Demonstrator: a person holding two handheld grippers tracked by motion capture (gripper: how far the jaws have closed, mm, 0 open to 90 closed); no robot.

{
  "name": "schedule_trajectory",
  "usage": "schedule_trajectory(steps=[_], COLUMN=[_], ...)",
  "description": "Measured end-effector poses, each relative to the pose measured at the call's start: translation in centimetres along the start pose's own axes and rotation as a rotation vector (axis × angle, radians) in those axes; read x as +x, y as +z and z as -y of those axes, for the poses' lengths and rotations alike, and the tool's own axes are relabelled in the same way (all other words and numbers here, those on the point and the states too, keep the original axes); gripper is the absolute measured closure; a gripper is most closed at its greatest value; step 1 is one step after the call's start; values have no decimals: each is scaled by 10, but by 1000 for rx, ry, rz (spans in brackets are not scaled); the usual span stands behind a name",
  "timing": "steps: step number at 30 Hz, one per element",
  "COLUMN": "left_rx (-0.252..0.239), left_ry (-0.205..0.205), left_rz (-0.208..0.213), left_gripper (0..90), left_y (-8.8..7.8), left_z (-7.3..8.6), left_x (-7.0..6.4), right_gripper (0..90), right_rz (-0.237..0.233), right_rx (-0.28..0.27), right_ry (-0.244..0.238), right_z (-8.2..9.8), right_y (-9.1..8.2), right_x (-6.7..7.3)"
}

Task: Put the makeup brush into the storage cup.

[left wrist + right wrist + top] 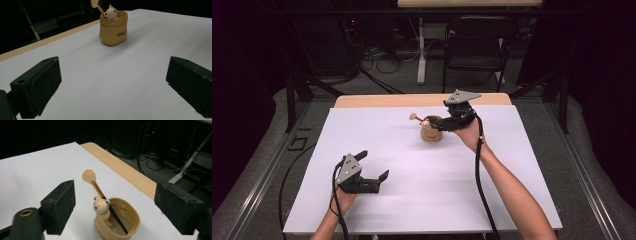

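the left gripper (371,166) rests near the tabletop's (412,200) front-left corner, jaws spread wide with nothing between them. farther off, toward the far edge right of centre, stands a small tan cup (431,131) with a bear figure (101,206) on its rim and a stick (100,191) leaning inside. the right gripper (113,205) hovers just above it, jaws wide apart, holding nothing. likely a reach for the stick: centre both jaws around its shaft below the rounded tip, clear of the bear, then close gently so the cup does not tip.
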State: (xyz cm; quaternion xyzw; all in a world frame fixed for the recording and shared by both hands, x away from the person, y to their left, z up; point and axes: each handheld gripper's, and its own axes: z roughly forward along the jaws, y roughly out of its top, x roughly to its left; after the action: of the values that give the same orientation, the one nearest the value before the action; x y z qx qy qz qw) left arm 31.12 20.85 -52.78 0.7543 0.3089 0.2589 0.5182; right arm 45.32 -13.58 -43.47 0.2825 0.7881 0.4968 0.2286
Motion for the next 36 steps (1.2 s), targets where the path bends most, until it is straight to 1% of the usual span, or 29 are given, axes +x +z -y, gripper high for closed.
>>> schedule_trajectory(steps=[1,6,9,11,13,17,18,20,24,28,32,36], left_rx=[-3,-25,-32,-34,-35,-44,-45,-43,-51,-52,-63,-75], left_ry=[-3,12,7,17,20,11,4,3,4,11,17,28], left_rz=[0,-22,-35,-43,-49,-49,-48,-49,-55,-56,-58,-72], left_gripper=[1,1,1,1,1,1,1,1,1,1,1,1], left_y=[-1,-7,-9,-11,-12,-15,-15,-16,-18,-19,-21,-24], left_z=[0,1,1,1,1,3,4,5,5,5,5,7], left_x=[0,2,4,5,6,8,8,9,9,9,8,7], right_gripper=[140,96,53,34,23,11,7,0,0,0,0,0], right_rz=[-5,-20,-37,-43,-53,-46,-50,-44,-48,-44,-37,-10], right_rx=[-8,-40,-46,-56,-62,-93,-96,-100,-117,-131,-157,-185], right_ry=[-1,-1,-4,-8,0,0,2,0,-7,-12,-5,-10], right_z=[1,12,21,27,31,40,43,47,54,61,69,81], right_y=[-3,-17,-25,-31,-38,-50,-53,-59,-71,-83,-93,-103], right_x=[1,8,13,16,18,21,22,24,28,31,32,33])
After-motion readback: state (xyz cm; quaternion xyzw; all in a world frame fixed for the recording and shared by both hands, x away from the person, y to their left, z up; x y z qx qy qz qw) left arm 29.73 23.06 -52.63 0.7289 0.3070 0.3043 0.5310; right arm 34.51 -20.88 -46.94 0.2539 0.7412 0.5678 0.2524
